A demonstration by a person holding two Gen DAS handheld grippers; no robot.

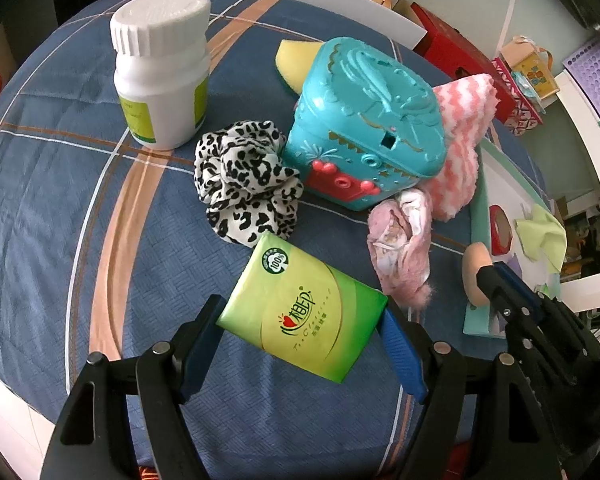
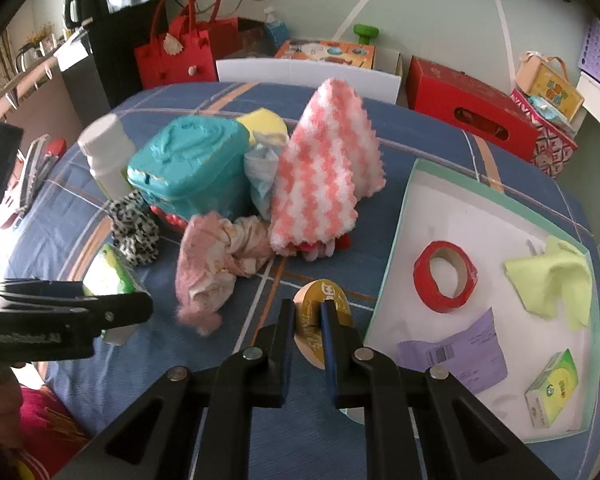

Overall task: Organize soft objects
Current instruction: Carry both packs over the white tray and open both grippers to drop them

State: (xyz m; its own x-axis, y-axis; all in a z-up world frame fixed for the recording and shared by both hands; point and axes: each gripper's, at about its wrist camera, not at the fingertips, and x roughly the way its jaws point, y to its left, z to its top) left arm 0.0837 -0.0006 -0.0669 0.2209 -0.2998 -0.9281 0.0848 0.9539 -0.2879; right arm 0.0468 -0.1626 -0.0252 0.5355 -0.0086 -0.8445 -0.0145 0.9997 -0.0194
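My left gripper [image 1: 302,314] is shut on a green tissue pack [image 1: 302,314] and holds it over the blue cloth. A leopard-print scrunchie [image 1: 244,182], a pink crumpled cloth [image 1: 400,244] and a pink-and-white striped towel [image 1: 460,140] lie around a teal plastic box [image 1: 364,120]. My right gripper [image 2: 307,320] is shut on a round tan puff with a gold band [image 2: 322,320], next to the white tray [image 2: 480,208]. The tray holds a yellow-green cloth [image 2: 552,280], a second tissue pack [image 2: 552,392], red tape [image 2: 446,276] and a purple paper [image 2: 460,356].
A white pill bottle [image 1: 160,68] stands at the back left, a yellow sponge [image 1: 294,60] behind the teal box. A light blue cloth bundle [image 2: 264,168] leans between box and towel. Red bag [image 2: 176,56] and red boxes [image 2: 472,120] stand beyond the table.
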